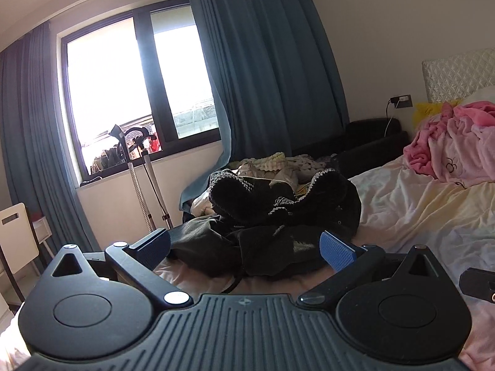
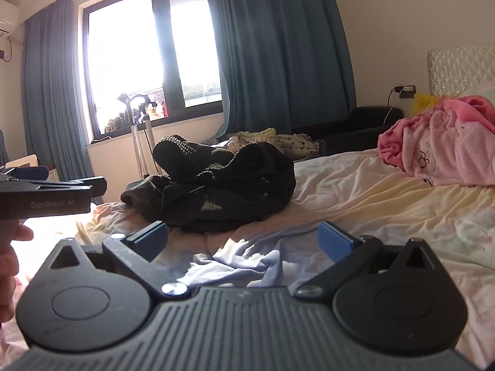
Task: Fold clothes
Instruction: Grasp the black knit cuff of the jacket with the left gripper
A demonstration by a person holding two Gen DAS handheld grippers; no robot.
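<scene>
Hovering low over the bed sheet [image 2: 355, 191], both grippers empty. Left gripper [image 1: 244, 247]: jaws spread wide, nothing between the blue pads [image 1: 335, 252]. Dark clothes pile [image 1: 278, 213] sits straight ahead of the jaws — its near edge lies in the gap between the fingertips, contact unclear, probably just short of the pads. Pile is crumpled, black with a knitted white-flecked trim on top, an olive-dark layer spilling out on the left-finger side.

Right gripper [image 2: 243, 236]: jaws also wide apart, holding nothing. Light blue cloth [image 2: 247, 259] lies rumpled on the sheet right under and between its fingers, sunlit in patches. From this view the dark pile [image 2: 216, 185] is ahead of the jaws and offset toward the left finger, clearly apart from the tips. The other gripper's body [image 2: 46, 198] enters from beyond the left finger, with a hand [image 2: 12, 247] behind it.

Beyond the right finger in both views — pink blanket [image 2: 442, 151] heaped near the quilted white headboard [image 2: 461, 65], well away from either tool. Far past the pile: blue curtains [image 1: 266, 68], window [image 1: 123, 92], more mixed fabrics [image 1: 278, 164] at the bed's far edge.
</scene>
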